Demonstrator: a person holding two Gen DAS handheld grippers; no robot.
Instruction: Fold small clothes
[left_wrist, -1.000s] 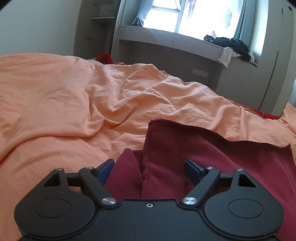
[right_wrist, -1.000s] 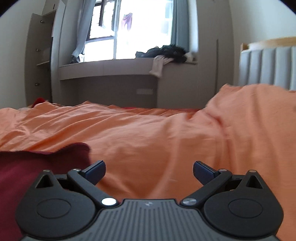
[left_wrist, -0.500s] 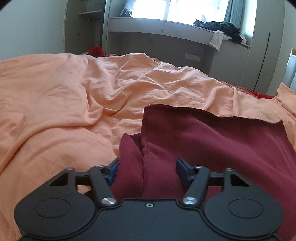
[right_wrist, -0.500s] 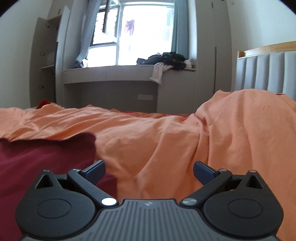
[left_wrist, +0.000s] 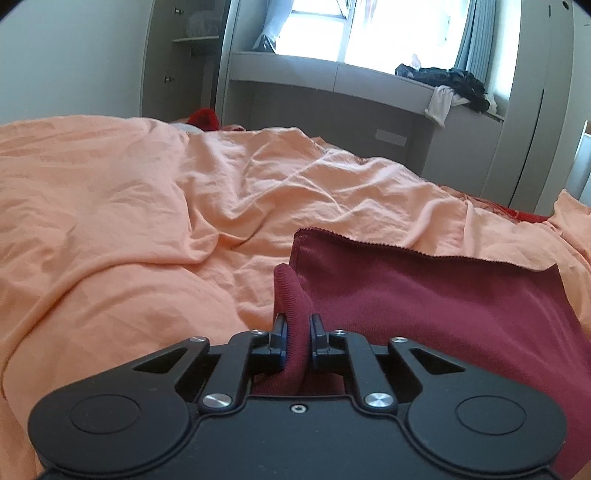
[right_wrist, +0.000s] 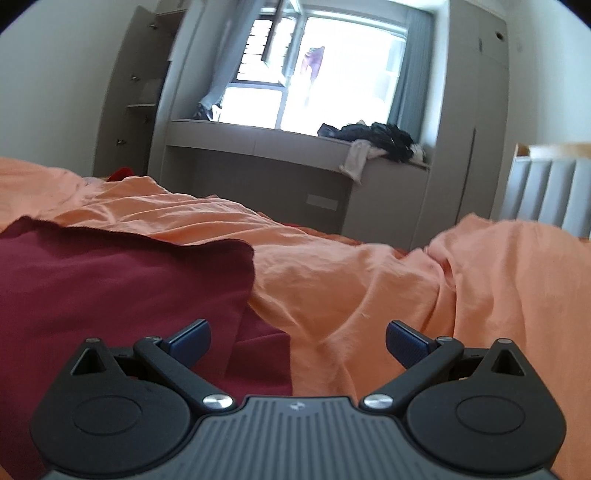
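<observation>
A dark red garment (left_wrist: 424, 295) lies flat on the orange bed cover (left_wrist: 129, 221). A ribbed fold (left_wrist: 290, 291) stands up at its left edge. My left gripper (left_wrist: 296, 325) is closing and its blue pads press that ribbed fold between them. In the right wrist view the same garment (right_wrist: 122, 280) fills the lower left, and its right edge runs between the fingers. My right gripper (right_wrist: 297, 332) hangs open low over that edge, its left finger above red cloth and its right finger above the orange cover (right_wrist: 369, 280). Nothing is pinched there.
A grey window bench holds a pile of dark clothes (left_wrist: 454, 79) beyond the bed. A padded grey headboard (right_wrist: 546, 192) stands at the right. A bright red item (left_wrist: 202, 117) lies at the bed's far edge. The cover is rumpled into ridges.
My left jaws went from wide apart to pinched on the garment's ribbed fold. My right gripper slid left over the garment's right edge, still open, and its view tilted.
</observation>
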